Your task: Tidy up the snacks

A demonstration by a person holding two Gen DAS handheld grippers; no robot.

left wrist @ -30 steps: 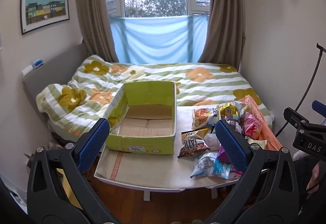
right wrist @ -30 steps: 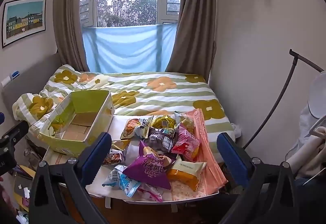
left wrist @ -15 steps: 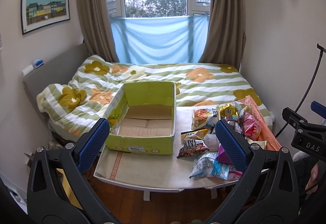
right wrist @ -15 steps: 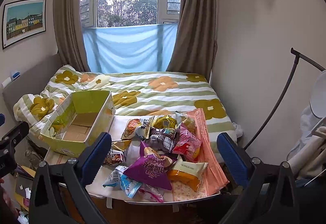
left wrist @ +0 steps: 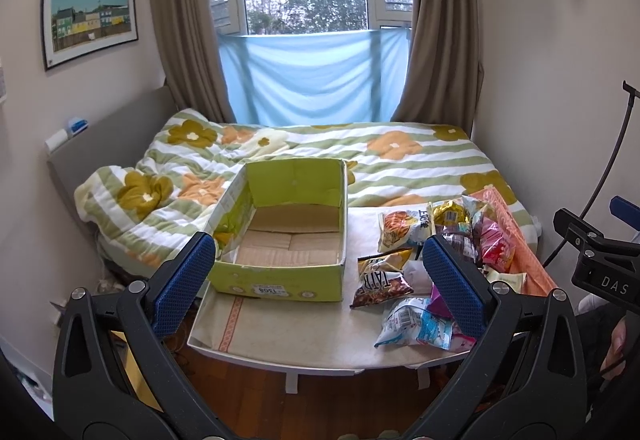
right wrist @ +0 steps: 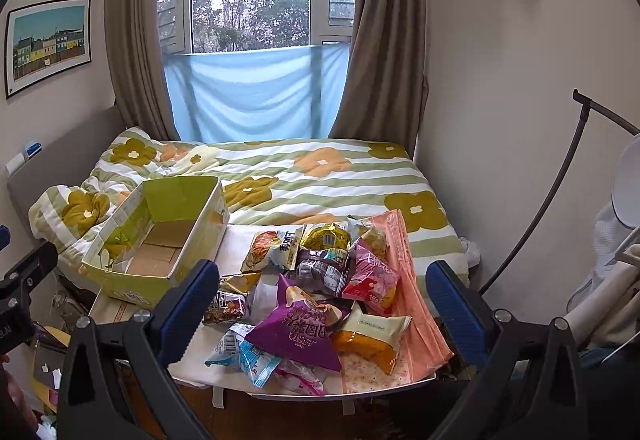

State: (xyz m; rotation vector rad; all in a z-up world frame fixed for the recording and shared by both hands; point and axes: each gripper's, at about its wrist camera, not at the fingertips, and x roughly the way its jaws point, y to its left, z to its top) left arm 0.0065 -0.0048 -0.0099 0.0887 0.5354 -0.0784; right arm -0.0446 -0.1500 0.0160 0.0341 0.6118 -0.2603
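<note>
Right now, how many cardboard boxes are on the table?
1. The green cardboard box sits open and empty on the left part of the table, with the snack packets piled to its right. The pile could hide something small.

I see a yellow-green box [left wrist: 280, 282] with a plain tan inside, a purple snack bag [right wrist: 298, 336], a pink one [right wrist: 370, 278], and a bed quilt [left wrist: 400, 160] striped green-white with orange and olive flowers.

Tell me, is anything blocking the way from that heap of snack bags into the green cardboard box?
Nothing visible does. The green cardboard box stands open-topped and looks empty, left of the heap of snack bags on the white table. Both the left gripper and right gripper hover open, holding nothing.
</note>
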